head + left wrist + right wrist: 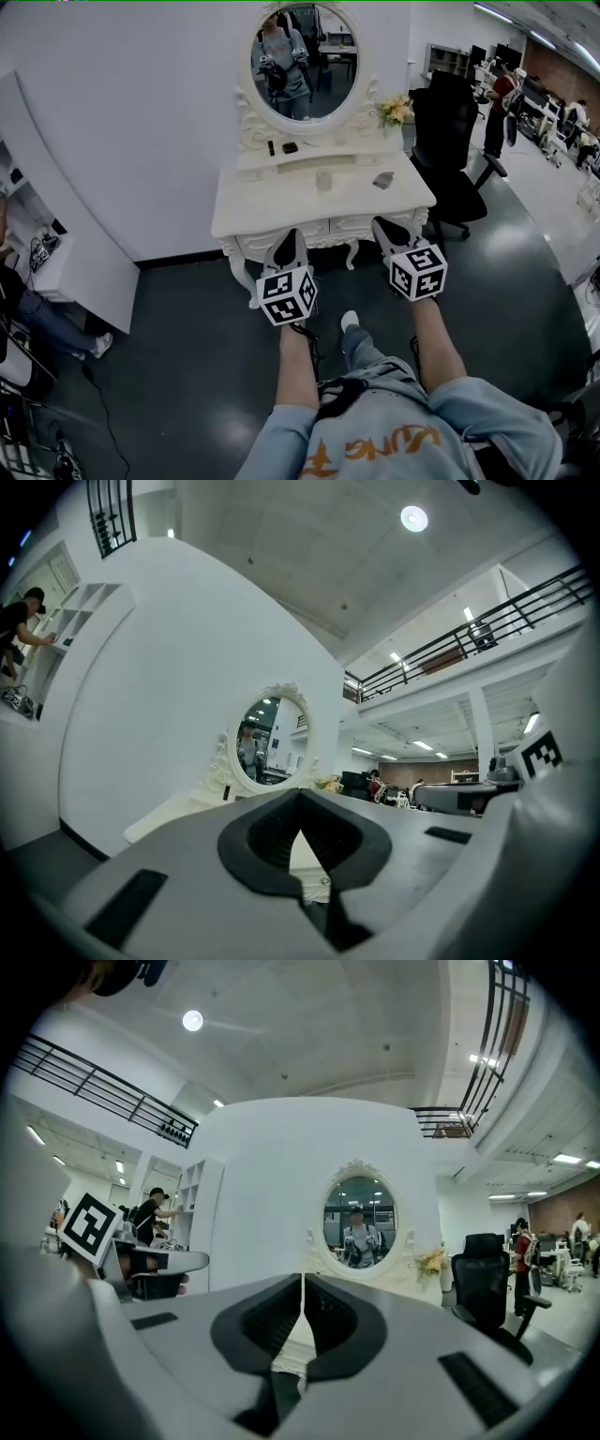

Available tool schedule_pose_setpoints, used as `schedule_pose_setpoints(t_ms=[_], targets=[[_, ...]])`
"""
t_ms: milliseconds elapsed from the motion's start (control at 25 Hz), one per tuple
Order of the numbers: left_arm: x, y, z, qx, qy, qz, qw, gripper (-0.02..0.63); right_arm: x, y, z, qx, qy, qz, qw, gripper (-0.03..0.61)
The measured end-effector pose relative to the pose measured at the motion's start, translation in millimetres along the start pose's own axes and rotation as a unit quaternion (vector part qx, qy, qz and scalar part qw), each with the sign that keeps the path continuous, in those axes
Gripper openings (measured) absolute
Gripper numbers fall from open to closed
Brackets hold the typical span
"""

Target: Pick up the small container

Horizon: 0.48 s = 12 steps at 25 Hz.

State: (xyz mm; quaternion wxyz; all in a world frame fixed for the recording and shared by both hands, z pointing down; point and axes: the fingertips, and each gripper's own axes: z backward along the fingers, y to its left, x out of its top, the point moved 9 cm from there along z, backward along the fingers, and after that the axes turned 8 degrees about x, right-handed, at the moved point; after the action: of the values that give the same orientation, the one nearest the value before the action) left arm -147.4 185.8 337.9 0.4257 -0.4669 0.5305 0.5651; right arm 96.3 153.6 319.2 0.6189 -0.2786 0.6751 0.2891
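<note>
Our left hand-held gripper (290, 236) and right hand-held gripper (383, 225) sit just below the centre of the head view. Each has its jaws pressed together with nothing between them. Their tips point at the near edge of a white table (234, 214) in the middle of the frame; we cannot tell whether they touch it. The small container (324, 180) stands on the table just above centre, well apart from both grippers and roughly between their lines of reach. It looks like a short pale cylinder standing upright, so we judge its long axis to be vertical, mouth upward, though it is too small to be sure. A dark grey object (382, 180) lies near it to the right, and an oval mirror (305, 61) rises at the top of the frame. The risk we see is reaching in with the jaws together: closed tips would tip the light container or push it back, and a late or off-centre opening would knock it sideways toward the grey object
</note>
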Motion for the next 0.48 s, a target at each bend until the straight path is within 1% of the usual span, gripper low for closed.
schedule_pose_setpoints(t_ms=[120, 280, 480], targets=[[-2, 3, -17, 0.001, 0.006, -0.01, 0.9999, 0.021, -5, -11, -19, 0.005, -0.001, -0.01, 1.0, 0.029], [-15, 6, -47, -0.001, 0.02, -0.013, 0.9997, 0.021, -20, -34, -49, 0.01, 0.007, -0.026, 1.0, 0.029], [-42, 17, -102, 0.011, 0.05, -0.005, 0.9987, 0.021, -45, -69, -96, 0.02, 0.029, -0.044, 0.998, 0.029]])
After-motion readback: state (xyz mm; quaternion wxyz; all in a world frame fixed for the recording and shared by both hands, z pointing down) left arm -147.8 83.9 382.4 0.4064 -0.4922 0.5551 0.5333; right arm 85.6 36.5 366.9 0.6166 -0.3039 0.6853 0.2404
